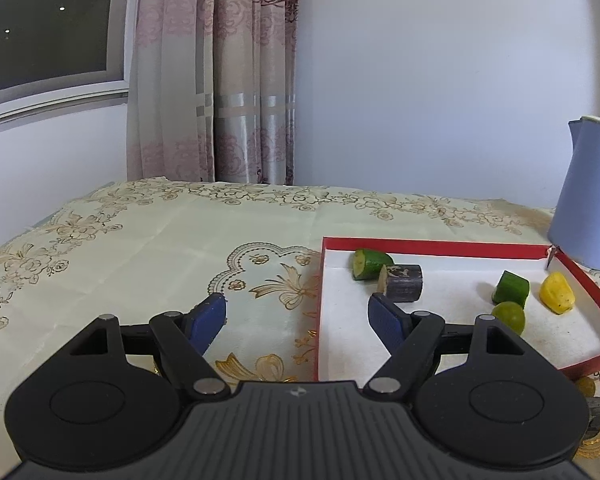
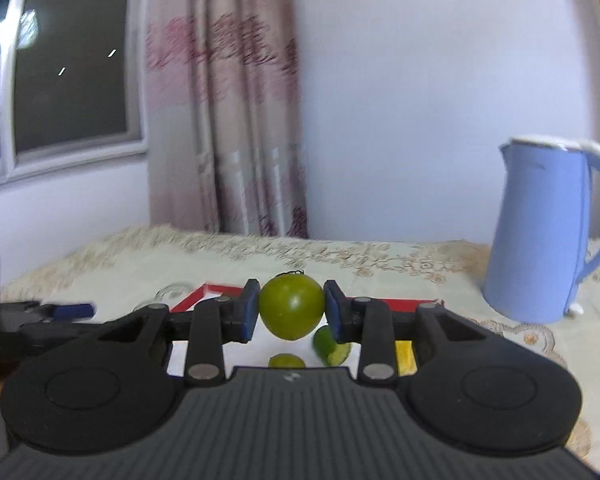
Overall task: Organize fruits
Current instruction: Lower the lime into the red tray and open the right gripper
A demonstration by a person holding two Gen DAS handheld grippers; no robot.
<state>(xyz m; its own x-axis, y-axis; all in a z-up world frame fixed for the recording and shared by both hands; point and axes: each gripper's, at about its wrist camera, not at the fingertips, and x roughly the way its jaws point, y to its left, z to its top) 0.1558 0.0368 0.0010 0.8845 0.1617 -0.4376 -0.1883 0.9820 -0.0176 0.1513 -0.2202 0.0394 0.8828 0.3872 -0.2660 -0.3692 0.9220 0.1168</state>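
My right gripper [image 2: 291,312] pinches the green tomato [image 2: 291,307] across its middle (smooth, round, likely slippery; squeeze gently). Left gripper [image 1: 298,312] gapes empty beside the red tray [image 1: 436,245].

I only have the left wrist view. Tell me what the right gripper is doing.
Observer: The right gripper is shut on a round green fruit, one blue pad against each side.
Operator: Say where it is relative to the tray.
Observer: It is held up in the air, with the red tray showing behind and below it.
Operator: Report what lies under it.
Observer: A cucumber piece, a small lime and a yellow piece show below the fingers.
Operator: Check the kettle.
Observer: The blue kettle stands upright to the right, its handle facing right.
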